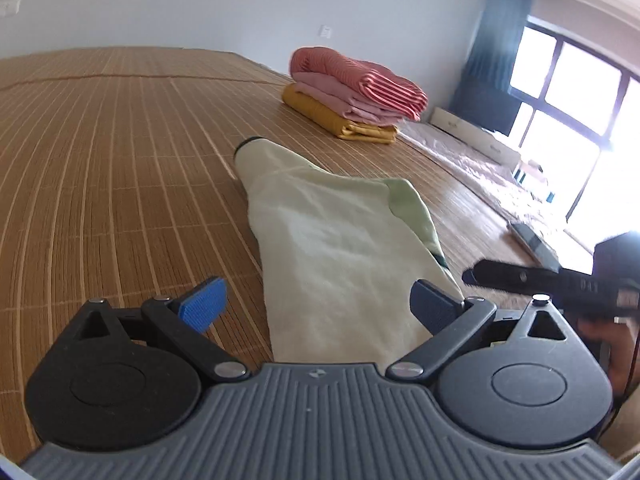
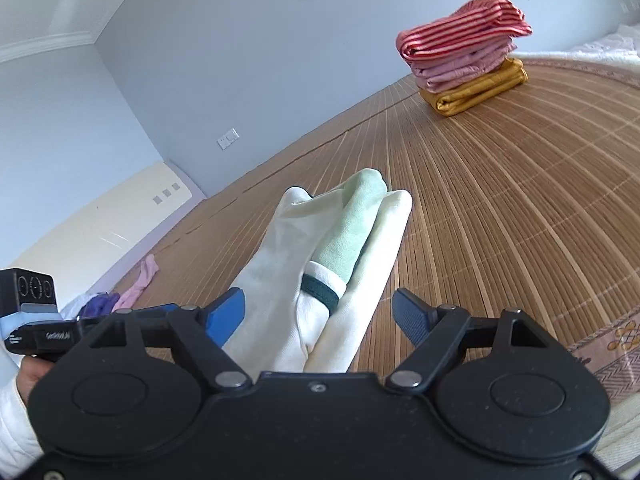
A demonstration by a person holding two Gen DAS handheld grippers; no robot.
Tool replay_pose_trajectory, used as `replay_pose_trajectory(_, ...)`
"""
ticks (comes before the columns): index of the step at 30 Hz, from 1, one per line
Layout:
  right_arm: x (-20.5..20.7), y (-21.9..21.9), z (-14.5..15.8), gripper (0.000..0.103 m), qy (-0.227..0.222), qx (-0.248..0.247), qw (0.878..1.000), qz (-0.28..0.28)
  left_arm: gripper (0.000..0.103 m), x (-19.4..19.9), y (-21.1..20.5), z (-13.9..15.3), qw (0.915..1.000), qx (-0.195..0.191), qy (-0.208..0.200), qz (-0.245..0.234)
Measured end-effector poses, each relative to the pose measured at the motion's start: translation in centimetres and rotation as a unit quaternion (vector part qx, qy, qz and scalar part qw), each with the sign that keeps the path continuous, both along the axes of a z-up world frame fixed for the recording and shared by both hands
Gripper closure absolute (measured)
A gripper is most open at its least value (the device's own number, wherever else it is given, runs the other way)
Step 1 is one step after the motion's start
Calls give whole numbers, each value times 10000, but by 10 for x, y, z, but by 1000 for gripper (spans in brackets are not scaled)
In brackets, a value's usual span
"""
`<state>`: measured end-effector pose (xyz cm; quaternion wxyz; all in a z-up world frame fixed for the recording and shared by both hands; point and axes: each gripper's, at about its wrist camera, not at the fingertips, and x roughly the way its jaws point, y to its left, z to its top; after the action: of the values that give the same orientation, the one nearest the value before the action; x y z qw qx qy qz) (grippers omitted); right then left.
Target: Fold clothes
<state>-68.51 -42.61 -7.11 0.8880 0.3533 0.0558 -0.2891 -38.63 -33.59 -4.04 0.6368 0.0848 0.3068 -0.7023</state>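
A pale cream and light green garment [image 1: 336, 248] lies folded into a long strip on the bamboo mat [image 1: 120, 160]. Its dark-trimmed cuff points away in the left wrist view. My left gripper [image 1: 320, 304] hangs open over its near end, blue pads wide apart, nothing between them. The right wrist view shows the same garment [image 2: 344, 248] with a dark green band. My right gripper [image 2: 320, 316] is open above it, fingers either side of the cloth. The right gripper's body [image 1: 540, 280] appears at the right edge of the left wrist view.
A stack of folded clothes [image 1: 352, 92], striped red over pink over mustard, sits farther back on the mat [image 2: 500, 200]; it shows as the stack [image 2: 468, 52] in the right view. Loose pink and purple garments [image 2: 120, 292] lie at the mat's left edge. Window [image 1: 572, 92] at right.
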Motion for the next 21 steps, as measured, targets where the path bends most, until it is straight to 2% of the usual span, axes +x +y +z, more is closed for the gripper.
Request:
replay_pose_trajectory(4,6,-29,0,20,-247,601,9978,-143,3,22,-35,-16,9938,319,1054,153)
replay_pose_trajectory(6,13,-43,-1,20,-105,819,9965,-107,3,28,-47,-24,9882,366,1481,103)
replay_pose_trajectory(10,32,-60,2,32,186,830,9963,83,4,32,-53,-33,9837,150,1793,-56)
replay_pose_trajectory(12,36,-64,-4,41,110,855,9961,180,4,31,-54,-34,9841,101,1767,-148)
replay_pose_trajectory(15,39,-66,-16,59,-31,819,9963,274,26,25,-54,-39,9868,103,1593,-251)
replay_pose_trajectory(16,41,-66,-17,65,12,770,9965,332,31,23,-54,-40,9877,85,1539,-254)
replay_pose_trajectory(18,42,-66,-19,70,40,698,9966,435,38,21,-56,-43,9883,69,1502,-269)
replay_pose_trajectory(19,42,-66,-21,75,11,675,9966,475,50,21,-56,-44,9882,107,1510,-251)
replay_pose_trajectory(21,41,-67,-25,80,-109,642,9965,519,69,23,-59,-47,9845,243,1722,-225)
